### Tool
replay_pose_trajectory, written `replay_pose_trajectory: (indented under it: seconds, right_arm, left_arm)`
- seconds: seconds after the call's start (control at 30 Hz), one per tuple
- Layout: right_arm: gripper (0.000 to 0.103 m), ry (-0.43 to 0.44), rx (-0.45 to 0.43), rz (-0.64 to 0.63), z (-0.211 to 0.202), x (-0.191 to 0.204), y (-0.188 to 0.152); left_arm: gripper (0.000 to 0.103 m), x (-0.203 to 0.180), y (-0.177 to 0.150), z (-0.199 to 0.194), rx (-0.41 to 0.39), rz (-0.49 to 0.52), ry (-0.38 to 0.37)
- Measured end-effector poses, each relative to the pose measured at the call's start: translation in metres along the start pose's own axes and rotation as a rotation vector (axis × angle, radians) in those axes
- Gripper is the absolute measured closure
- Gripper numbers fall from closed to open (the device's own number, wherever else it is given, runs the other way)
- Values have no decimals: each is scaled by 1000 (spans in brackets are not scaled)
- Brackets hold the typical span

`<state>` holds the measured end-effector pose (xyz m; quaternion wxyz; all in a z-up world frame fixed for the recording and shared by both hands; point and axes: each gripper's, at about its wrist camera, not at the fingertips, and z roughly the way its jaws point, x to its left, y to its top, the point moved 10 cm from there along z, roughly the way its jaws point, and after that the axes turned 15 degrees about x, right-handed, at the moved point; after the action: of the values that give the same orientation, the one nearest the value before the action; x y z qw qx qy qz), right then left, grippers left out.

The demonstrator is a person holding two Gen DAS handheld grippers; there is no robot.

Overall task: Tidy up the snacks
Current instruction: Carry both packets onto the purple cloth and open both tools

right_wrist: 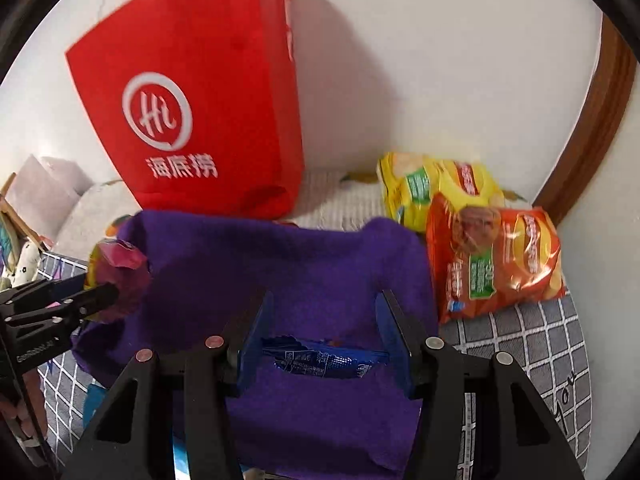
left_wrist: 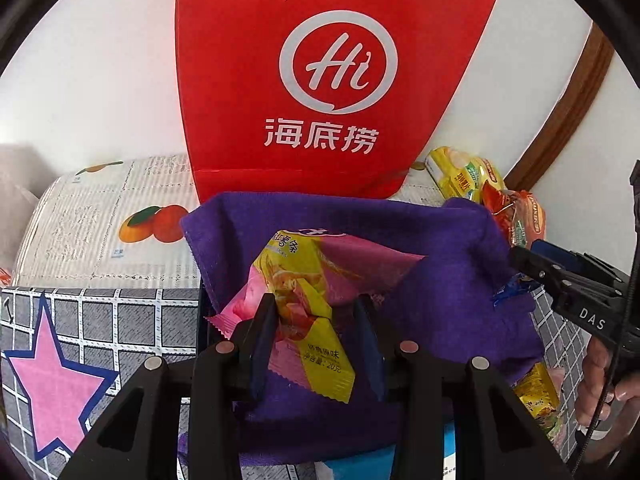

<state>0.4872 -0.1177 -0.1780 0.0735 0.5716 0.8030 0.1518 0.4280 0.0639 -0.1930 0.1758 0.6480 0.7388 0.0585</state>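
My left gripper (left_wrist: 316,312) is shut on a pink and yellow snack packet (left_wrist: 308,280) and holds it over a purple cloth (left_wrist: 440,280) that drapes a box. In the right wrist view the same packet (right_wrist: 120,276) shows at the left in the left gripper (right_wrist: 108,294). My right gripper (right_wrist: 324,320) is open over the purple cloth (right_wrist: 280,272), with a blue snack packet (right_wrist: 328,362) lying between its fingers near their base. The right gripper (left_wrist: 520,258) shows at the right of the left wrist view.
A red paper bag (left_wrist: 320,80) stands against the white wall behind the cloth; it also shows in the right wrist view (right_wrist: 200,120). A yellow chip bag (right_wrist: 432,188) and an orange chip bag (right_wrist: 496,260) lie at the right. A grey checked sheet (right_wrist: 540,344) covers the surface.
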Motion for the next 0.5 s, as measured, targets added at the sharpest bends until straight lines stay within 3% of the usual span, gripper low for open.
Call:
replay_pose_trajectory:
  seconds: [0.5]
  right_arm:
    - [50,-5,98,-21,20,1,-10]
  left_arm:
    - [66,-2,-6,23,51,12,39]
